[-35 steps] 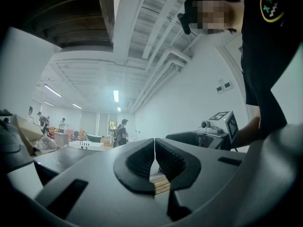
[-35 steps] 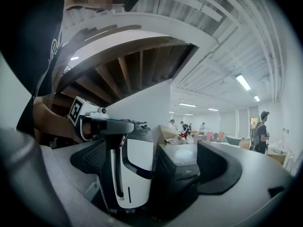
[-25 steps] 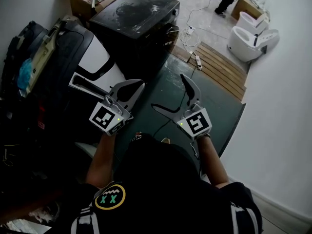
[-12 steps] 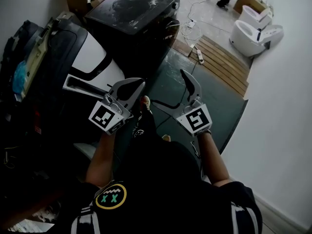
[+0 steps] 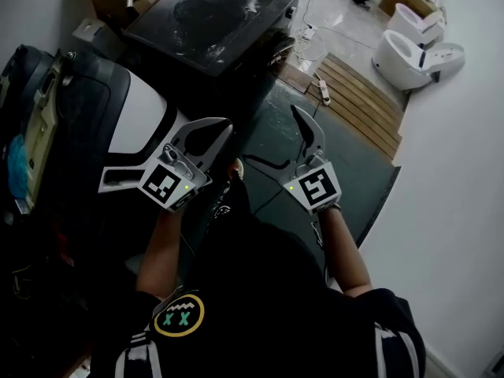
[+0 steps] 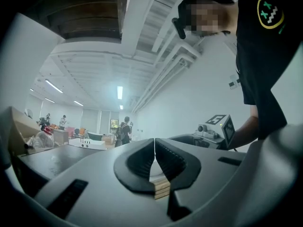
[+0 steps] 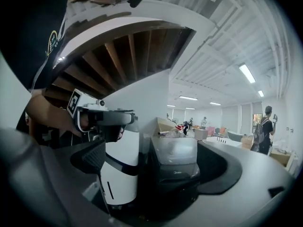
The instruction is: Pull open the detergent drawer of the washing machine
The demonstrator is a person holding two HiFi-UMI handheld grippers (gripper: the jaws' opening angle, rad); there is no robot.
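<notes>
The washing machine (image 5: 213,22) is a dark box with a scuffed top, standing on the floor at the top middle of the head view. It also fills the gap between the right jaws (image 7: 177,167); I cannot make out its detergent drawer. My left gripper (image 5: 211,132) hangs in the air short of the machine, and its pads (image 6: 142,157) meet with nothing between them. My right gripper (image 5: 285,144) is beside it over the green floor, its jaws wide apart and empty (image 7: 156,174). Neither touches the machine.
A white and black appliance (image 5: 142,105) stands left of the washing machine, with dark bags (image 5: 31,132) further left. A wooden slat pallet (image 5: 358,105), a power strip with cables (image 5: 319,93) and white toilets (image 5: 409,50) lie to the right. My shoe (image 5: 234,168) shows between the grippers.
The view has drifted, so the washing machine sits higher in frame. A shoe has come into sight between the grippers. Both grippers keep much the same stance, the left a little further left.
</notes>
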